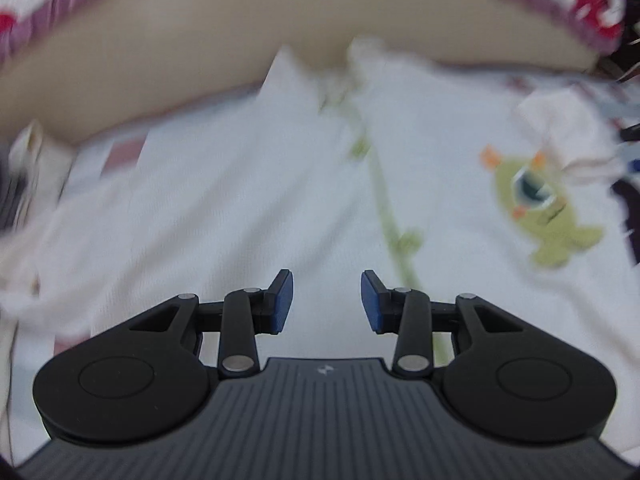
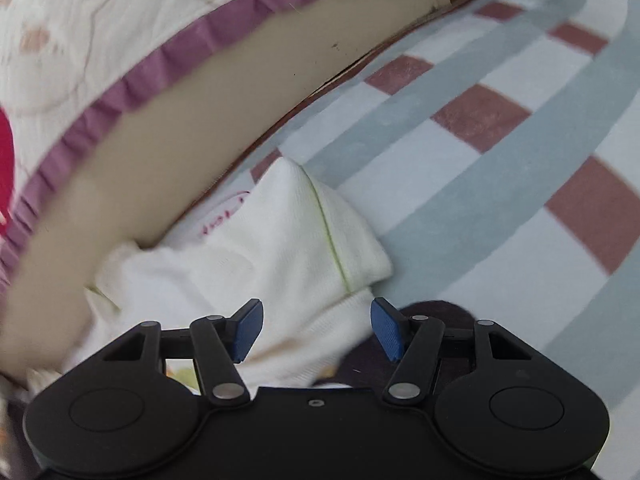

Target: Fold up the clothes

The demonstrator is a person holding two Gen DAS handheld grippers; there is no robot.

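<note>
A white child's garment [image 1: 248, 208] with a light green seam line and a green monster print [image 1: 540, 204] lies spread on the checked mat in the blurred left wrist view. My left gripper [image 1: 326, 302] is open and empty just above its middle. In the right wrist view a white sleeve or corner of the garment [image 2: 280, 248] with a green seam lies bunched against a beige base. My right gripper [image 2: 317, 330] is open and empty above the edge of that white cloth, with a dark cloth [image 2: 432, 316] under its right finger.
A beige furniture base [image 2: 160, 152] topped by a quilt with a purple frill [image 2: 132, 88] runs along the far side. The mat [image 2: 500, 208] has grey-blue, white and red-brown checks. More dark clothing lies at the right edge [image 1: 628, 216] in the left wrist view.
</note>
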